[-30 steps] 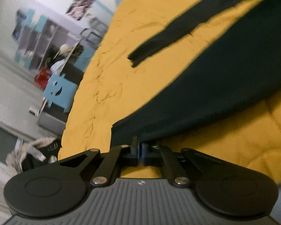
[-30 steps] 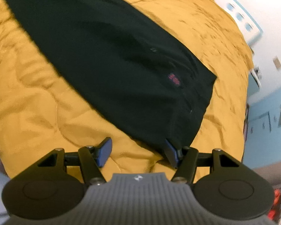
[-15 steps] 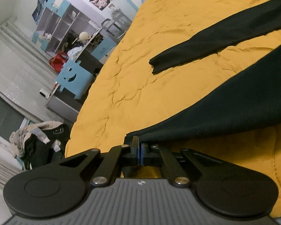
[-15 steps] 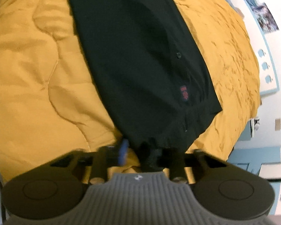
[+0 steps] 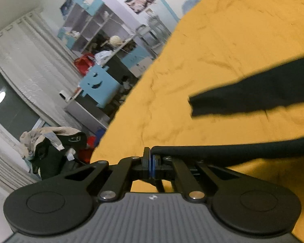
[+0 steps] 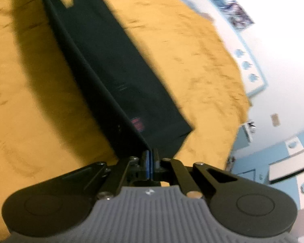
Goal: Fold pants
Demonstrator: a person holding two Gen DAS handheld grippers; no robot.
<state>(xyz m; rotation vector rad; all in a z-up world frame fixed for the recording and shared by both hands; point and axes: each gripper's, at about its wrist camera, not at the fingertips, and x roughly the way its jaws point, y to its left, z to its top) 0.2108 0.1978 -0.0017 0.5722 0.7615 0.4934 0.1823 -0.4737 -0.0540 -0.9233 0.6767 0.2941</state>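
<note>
In the left wrist view, a clothes heap (image 5: 52,139) lies on the floor at far left, with a blue chair (image 5: 99,87) and shelves (image 5: 95,30) beyond it. The left gripper (image 5: 151,163) has its jaws clamped on an edge of the black pants (image 5: 233,149), which stretches rightward, lifted above the yellow bedspread (image 5: 223,46). A second pant leg (image 5: 253,93) lies flat on the bed farther off. In the right wrist view, the right gripper (image 6: 150,163) has its jaws clamped on the pants' waist corner near a small red label (image 6: 137,124); the cloth rises taut from the bedspread, casting a shadow at left.
</note>
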